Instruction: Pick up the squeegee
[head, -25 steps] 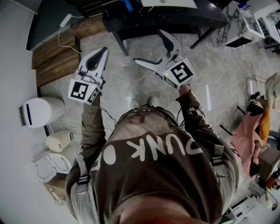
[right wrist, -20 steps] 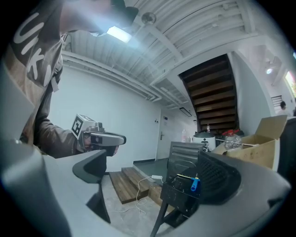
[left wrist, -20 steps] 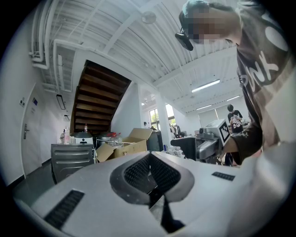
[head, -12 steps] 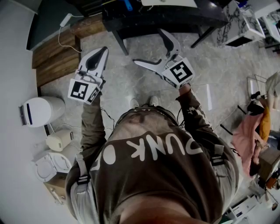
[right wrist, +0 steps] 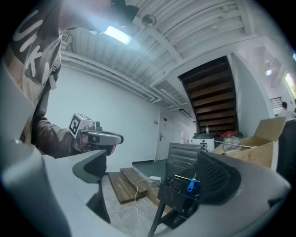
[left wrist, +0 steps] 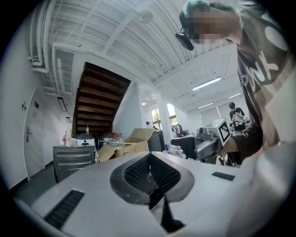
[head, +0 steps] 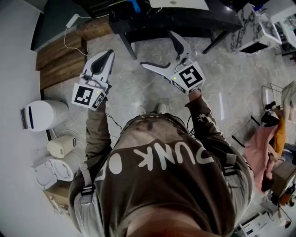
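1. Head view: The person stands back from the dark tabletop (head: 185, 21). A blue-handled tool (head: 134, 5) lies on it; it may be the squeegee, but it is too small to tell. The left claw (head: 109, 54) is pressed together on nothing. The right claw (head: 157, 48) is spread wide and empty, its jaws having just been opening. Both hang well apart from the tool, so a long reach could drift off line.
2. Left gripper view: The pads meet with nothing between them. Sent in like this, the left claw would only shove the tool, perhaps off the tabletop.
3. Right gripper view: The blue handle (right wrist: 191, 185) shows close to the right jaw, not centred, and seems near the tabletop's edge. Closing on that line could clip one end, so the tool might twist loose and fall to the floor (right wrist: 125, 217).
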Action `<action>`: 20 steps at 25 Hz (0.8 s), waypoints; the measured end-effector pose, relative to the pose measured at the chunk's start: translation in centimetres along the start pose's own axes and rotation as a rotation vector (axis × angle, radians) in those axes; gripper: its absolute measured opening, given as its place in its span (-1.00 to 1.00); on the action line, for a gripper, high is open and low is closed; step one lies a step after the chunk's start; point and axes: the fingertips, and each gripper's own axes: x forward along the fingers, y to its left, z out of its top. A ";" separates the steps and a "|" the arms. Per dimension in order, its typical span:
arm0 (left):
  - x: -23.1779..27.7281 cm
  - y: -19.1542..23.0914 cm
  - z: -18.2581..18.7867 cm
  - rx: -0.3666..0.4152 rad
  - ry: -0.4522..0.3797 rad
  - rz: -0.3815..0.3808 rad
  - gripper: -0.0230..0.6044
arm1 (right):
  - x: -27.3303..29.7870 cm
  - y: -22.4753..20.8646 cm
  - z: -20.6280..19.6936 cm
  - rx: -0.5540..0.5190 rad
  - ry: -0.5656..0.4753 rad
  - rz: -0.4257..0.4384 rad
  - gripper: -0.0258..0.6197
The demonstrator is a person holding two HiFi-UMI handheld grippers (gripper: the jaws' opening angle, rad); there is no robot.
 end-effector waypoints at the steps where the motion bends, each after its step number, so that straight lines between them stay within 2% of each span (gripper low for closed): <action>1: 0.1 -0.2 0.0 0.001 0.002 0.006 -0.92 | -0.2 -0.1 0.0 0.000 -0.001 0.003 0.92; 10: 1.8 -3.3 0.2 0.005 0.015 0.062 -0.92 | -2.8 -1.9 -0.5 0.002 -0.024 0.043 0.92; 20: 3.1 -4.9 0.1 0.014 0.028 0.072 -0.92 | -3.9 -3.7 -1.0 0.021 -0.040 0.038 0.92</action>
